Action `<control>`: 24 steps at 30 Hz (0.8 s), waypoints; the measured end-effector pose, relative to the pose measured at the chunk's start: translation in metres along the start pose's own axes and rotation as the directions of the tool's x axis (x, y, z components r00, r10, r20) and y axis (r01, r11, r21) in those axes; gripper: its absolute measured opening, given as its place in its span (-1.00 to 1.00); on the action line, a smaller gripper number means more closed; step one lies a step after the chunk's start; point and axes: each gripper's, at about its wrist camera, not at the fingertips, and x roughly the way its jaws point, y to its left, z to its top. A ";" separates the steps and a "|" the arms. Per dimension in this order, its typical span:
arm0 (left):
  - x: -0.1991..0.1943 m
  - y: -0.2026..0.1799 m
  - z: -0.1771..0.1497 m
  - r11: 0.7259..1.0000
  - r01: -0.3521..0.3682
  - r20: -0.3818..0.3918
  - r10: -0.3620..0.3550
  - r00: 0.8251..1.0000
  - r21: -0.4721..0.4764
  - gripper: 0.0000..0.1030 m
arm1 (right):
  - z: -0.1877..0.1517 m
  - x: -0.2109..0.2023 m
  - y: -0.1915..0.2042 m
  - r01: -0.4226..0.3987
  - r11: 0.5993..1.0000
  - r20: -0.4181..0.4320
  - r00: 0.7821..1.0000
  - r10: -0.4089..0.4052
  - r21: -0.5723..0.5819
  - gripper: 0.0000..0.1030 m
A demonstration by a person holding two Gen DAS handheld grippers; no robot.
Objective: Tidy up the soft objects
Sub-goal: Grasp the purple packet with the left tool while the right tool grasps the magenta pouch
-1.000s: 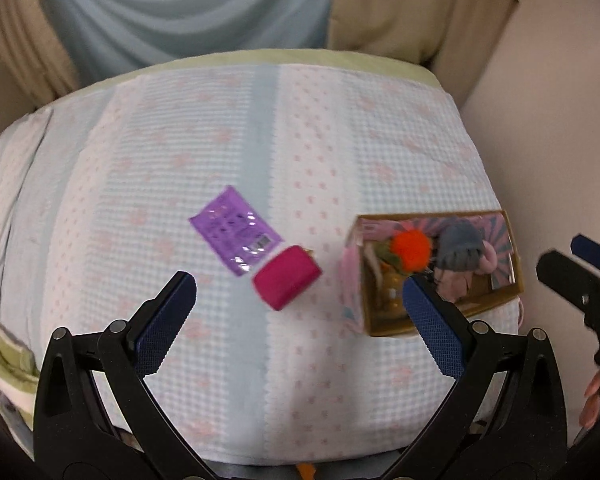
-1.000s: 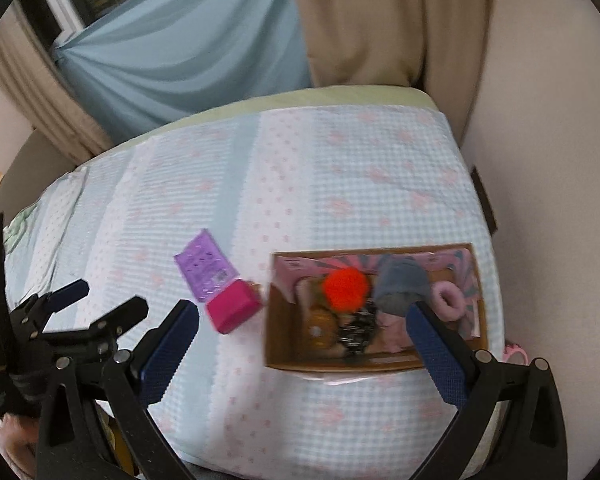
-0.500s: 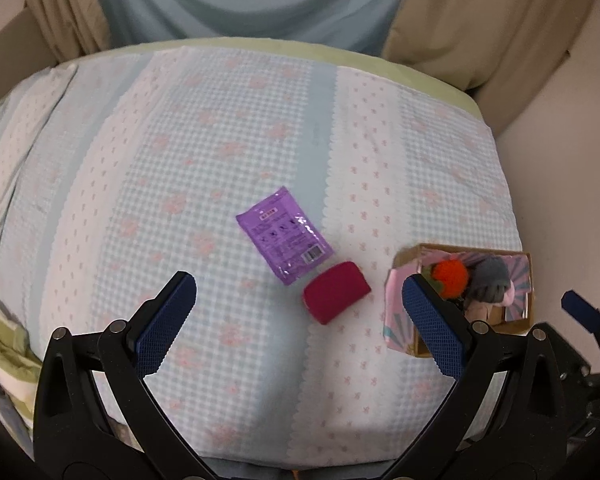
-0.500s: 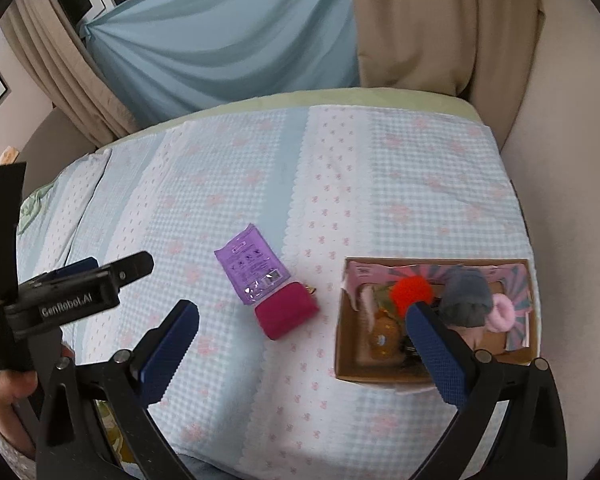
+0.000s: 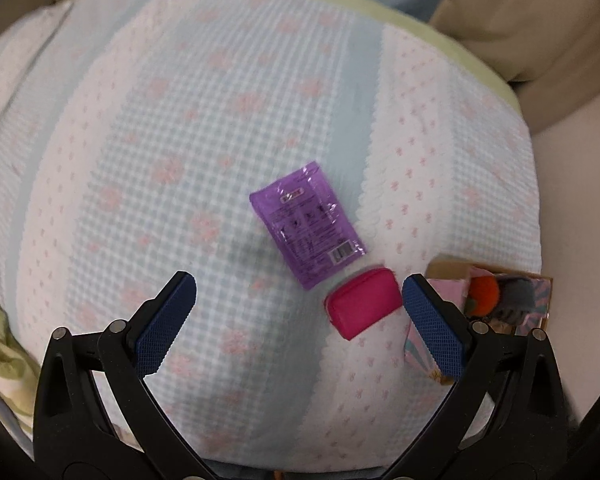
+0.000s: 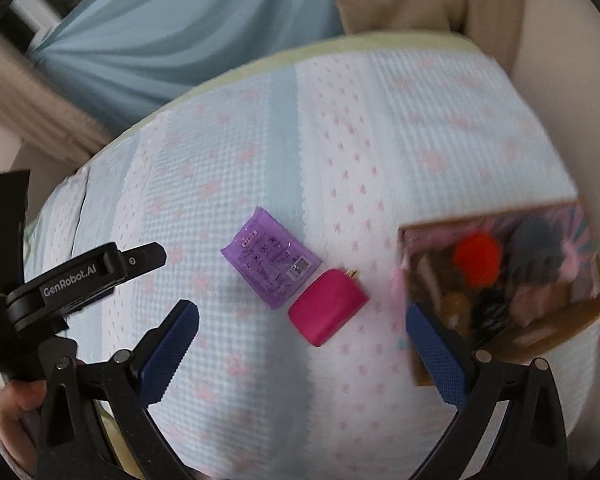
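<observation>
Between the spread fingers of the left gripper (image 5: 298,322), nearer its right finger, lies the pink pouch (image 5: 363,307) on the checked bedspread (image 5: 180,152), the purple packet (image 5: 307,225) just beyond it. Right gripper (image 6: 302,350) also gapes empty; behind its right fingertip sits the cardboard box (image 6: 556,332) of soft toys.

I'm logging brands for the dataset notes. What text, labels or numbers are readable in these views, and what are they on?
"GenRobot.AI": white lettering on the left hand-held gripper, seen in the right wrist view.
Purple packet: printed lines, a small label and a barcode, all too small and blurred to read.
Pink pouch and cardboard box: no readable text.
</observation>
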 end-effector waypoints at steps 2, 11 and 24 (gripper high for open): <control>0.023 0.005 0.008 1.000 -0.001 -0.031 0.001 1.000 -0.018 0.99 | -0.002 0.021 -0.005 -0.010 0.996 -0.021 1.000 0.012 0.089 1.00; 0.127 0.015 0.035 0.993 0.009 -0.171 -0.029 0.985 -0.116 0.99 | -0.029 0.104 -0.024 0.003 0.894 -0.098 0.994 0.045 0.448 1.00; 0.240 0.005 0.042 0.977 -0.030 -0.286 -0.032 0.958 -0.211 0.99 | -0.050 0.194 -0.056 0.085 0.742 -0.145 0.989 0.016 0.664 1.00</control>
